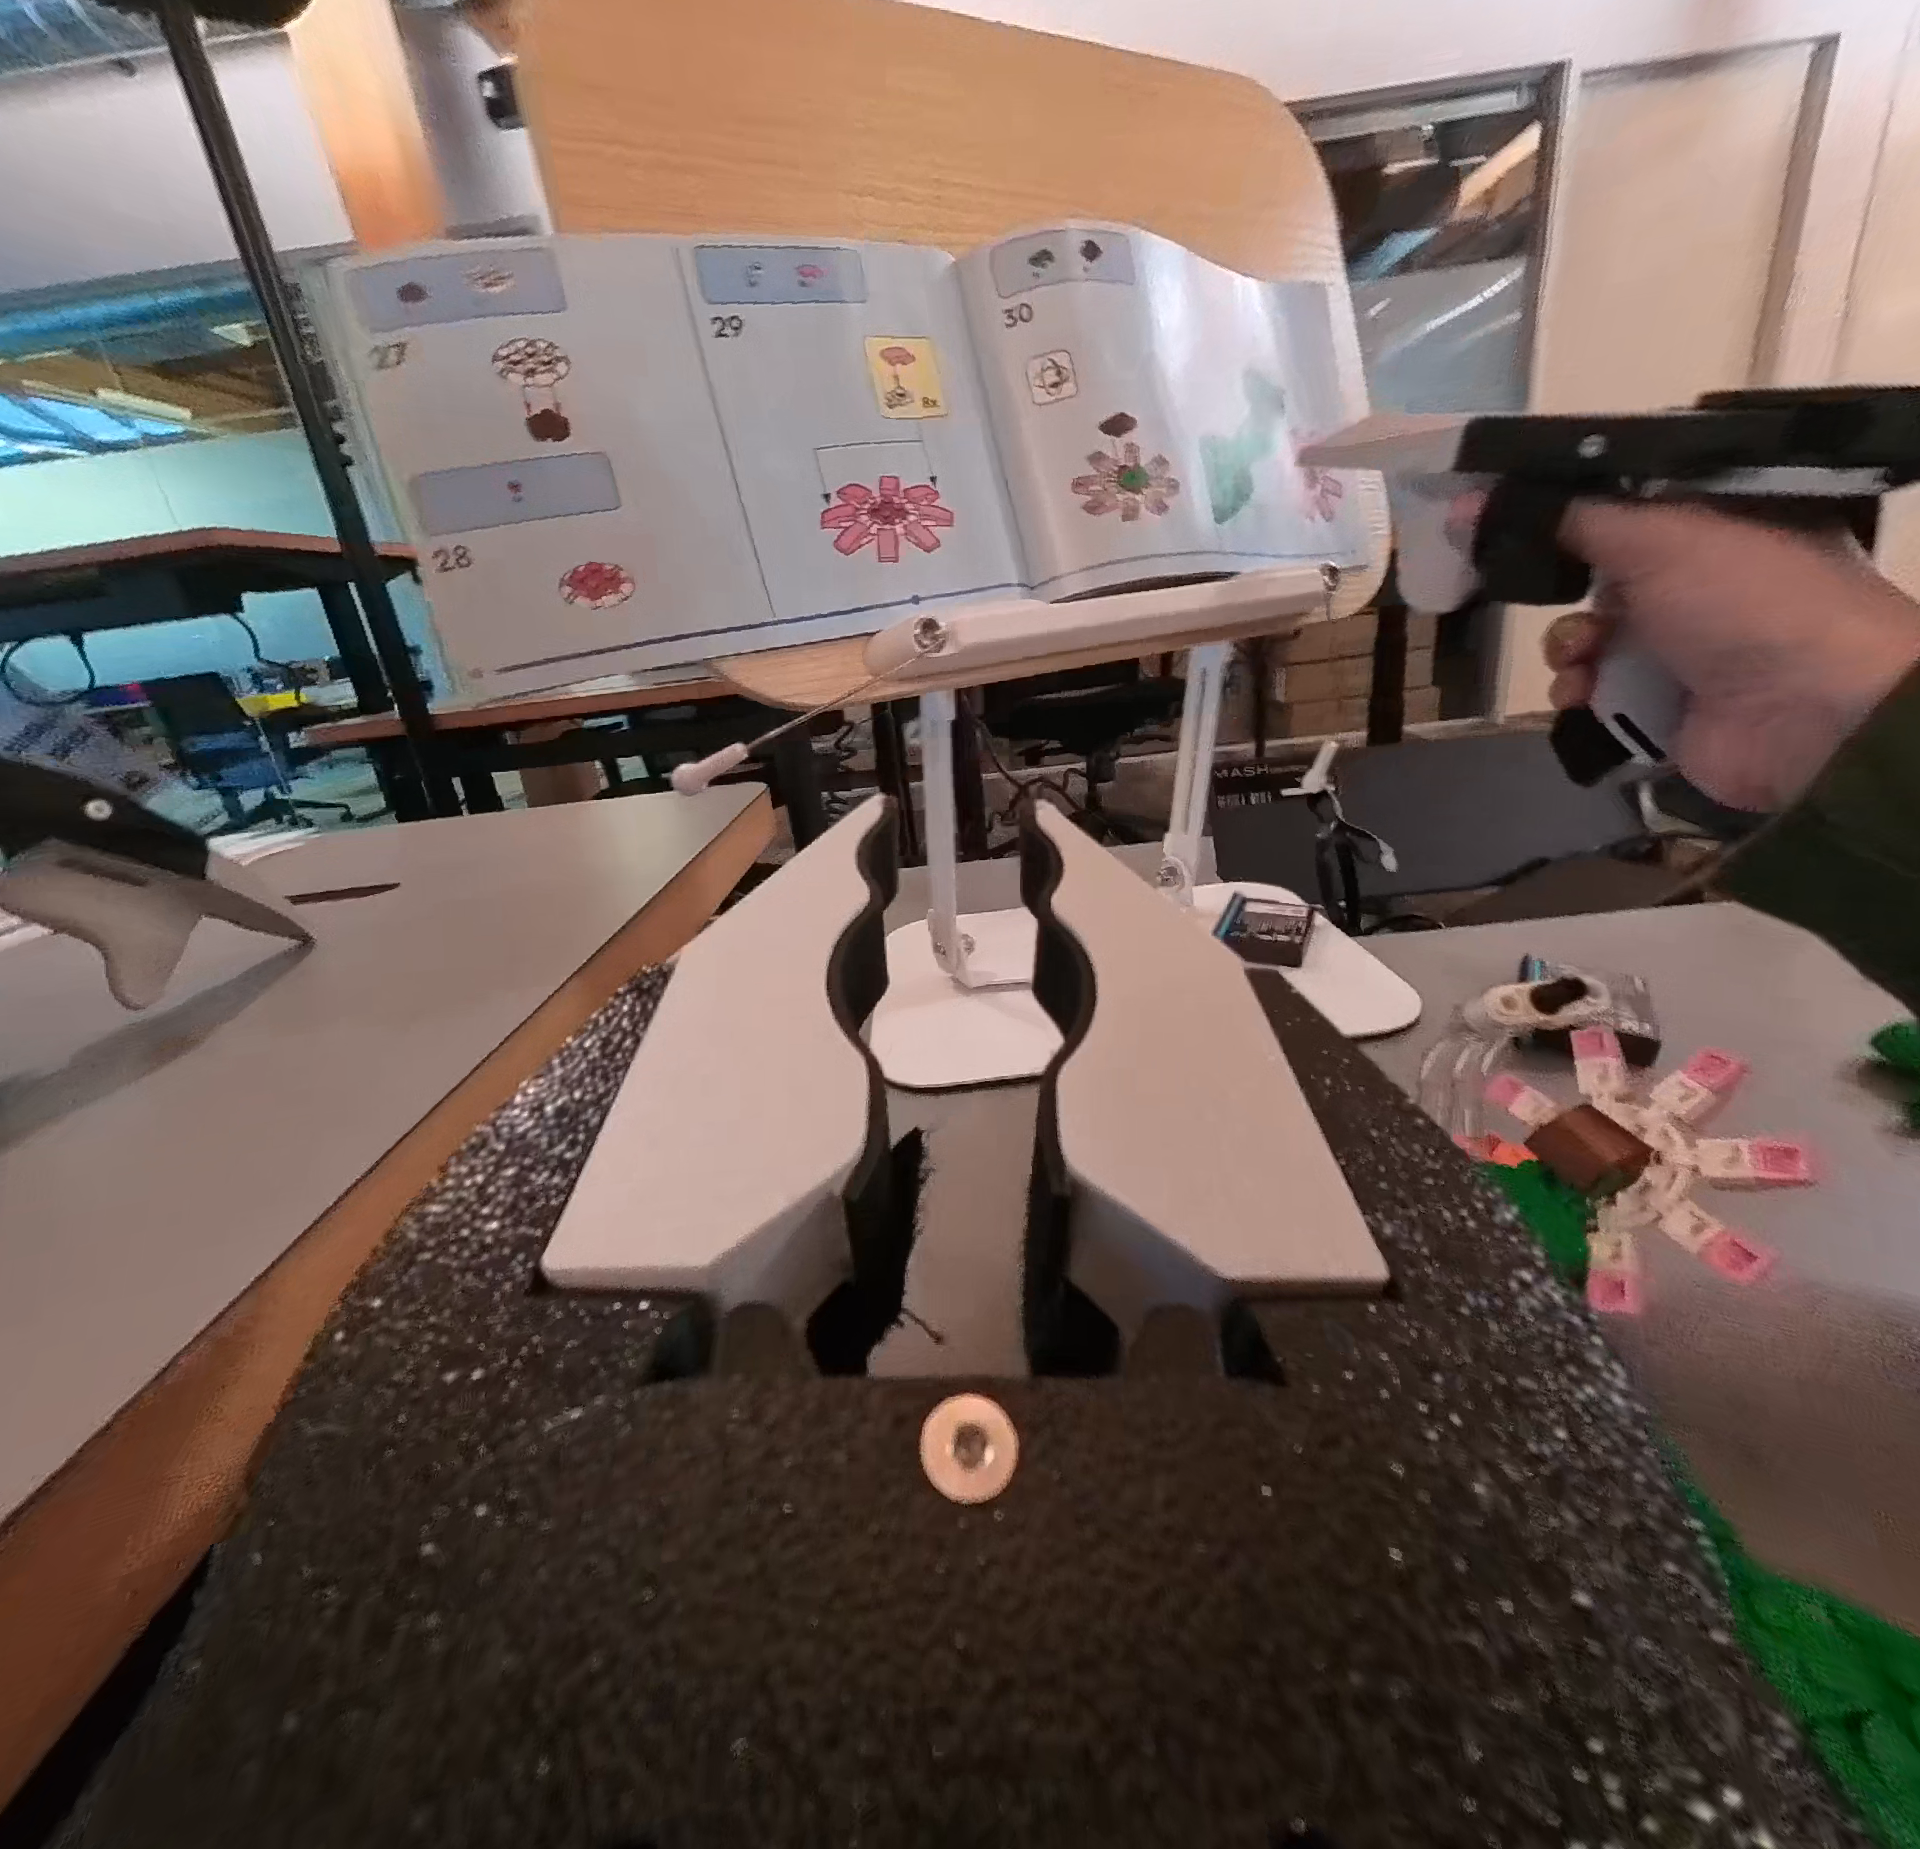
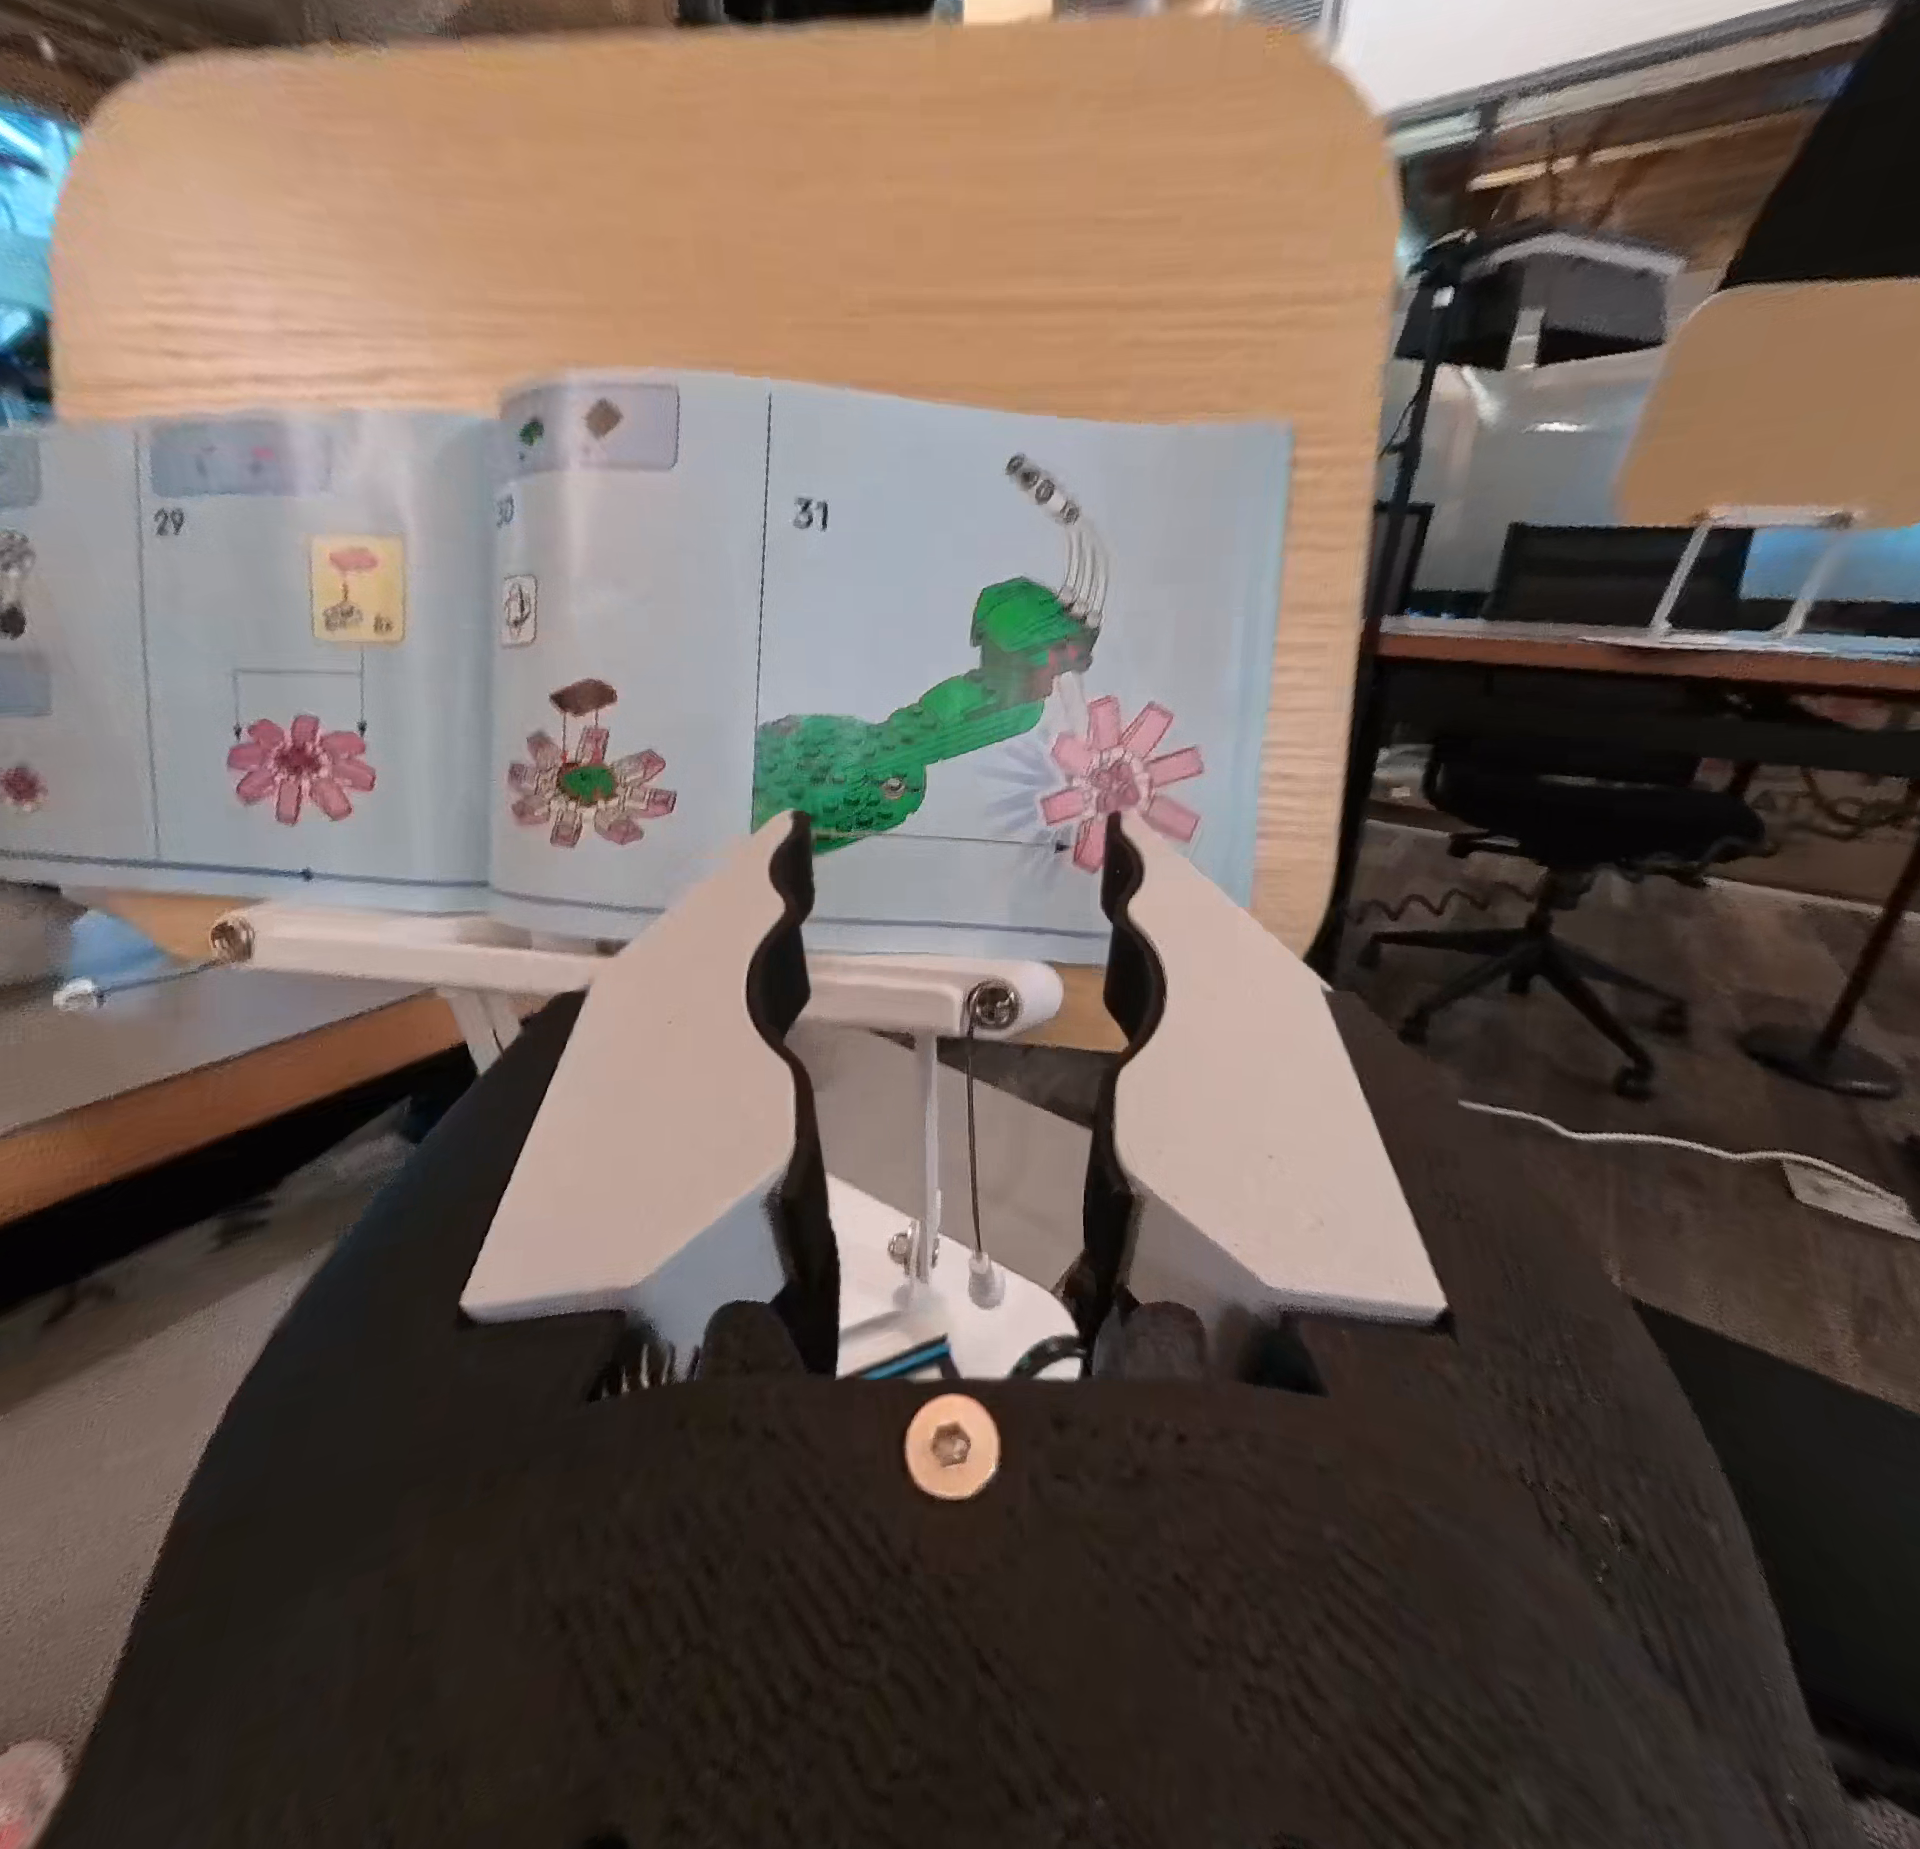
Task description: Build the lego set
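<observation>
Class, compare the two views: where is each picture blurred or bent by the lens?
Left wrist view: the pink flower and green bricks smear at the right edge, and the table edge bows. Right wrist view: the booklet is softly blurred and the wooden board bulges.

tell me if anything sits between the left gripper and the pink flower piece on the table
Nothing visible does. The pink flower piece lies on the grey table to the right of the open left gripper, with bare tabletop between them.

left gripper (image 1: 961, 833) jaws parted, empty; right gripper (image 2: 951, 843) raised, open wide.
</observation>
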The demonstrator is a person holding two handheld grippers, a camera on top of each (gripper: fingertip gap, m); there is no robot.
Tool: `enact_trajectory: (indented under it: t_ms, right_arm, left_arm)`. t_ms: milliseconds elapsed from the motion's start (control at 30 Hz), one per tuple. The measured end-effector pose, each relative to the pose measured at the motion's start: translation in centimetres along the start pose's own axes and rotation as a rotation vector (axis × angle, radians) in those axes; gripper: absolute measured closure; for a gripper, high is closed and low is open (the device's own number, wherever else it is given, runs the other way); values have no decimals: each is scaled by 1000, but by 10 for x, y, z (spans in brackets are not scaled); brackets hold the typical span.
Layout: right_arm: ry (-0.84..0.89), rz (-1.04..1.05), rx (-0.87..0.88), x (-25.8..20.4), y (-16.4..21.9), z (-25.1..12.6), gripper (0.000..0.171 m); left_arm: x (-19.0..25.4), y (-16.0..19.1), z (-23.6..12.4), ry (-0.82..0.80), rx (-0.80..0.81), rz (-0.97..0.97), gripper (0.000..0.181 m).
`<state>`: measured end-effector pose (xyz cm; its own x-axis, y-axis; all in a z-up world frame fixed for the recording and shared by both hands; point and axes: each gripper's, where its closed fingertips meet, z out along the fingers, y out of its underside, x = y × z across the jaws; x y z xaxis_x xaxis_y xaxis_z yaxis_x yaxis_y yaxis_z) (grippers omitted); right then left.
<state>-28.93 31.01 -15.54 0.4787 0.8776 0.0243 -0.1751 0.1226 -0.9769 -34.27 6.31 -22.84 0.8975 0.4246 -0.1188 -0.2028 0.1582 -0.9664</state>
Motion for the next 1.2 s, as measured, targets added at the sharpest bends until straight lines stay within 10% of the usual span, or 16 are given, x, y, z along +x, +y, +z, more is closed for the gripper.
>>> enact_trajectory:
  t_ms: [367,500,733,1200]
  right_arm:
    - [40,144,4,14,28,6,111]
    - [45,128,15,14,25,5,104]
    - [-10,196,77,16,16,6,73]
    - [-160,257,-6,-1,16,7,62]
  left_arm:
    - [35,-101,69,81,-11,165,134]
    - [40,-131,116,183,-55,-104,113]
    - [47,-87,143,265,-134,-222,76]
    - [16,-76,131,191,-118,57,26]
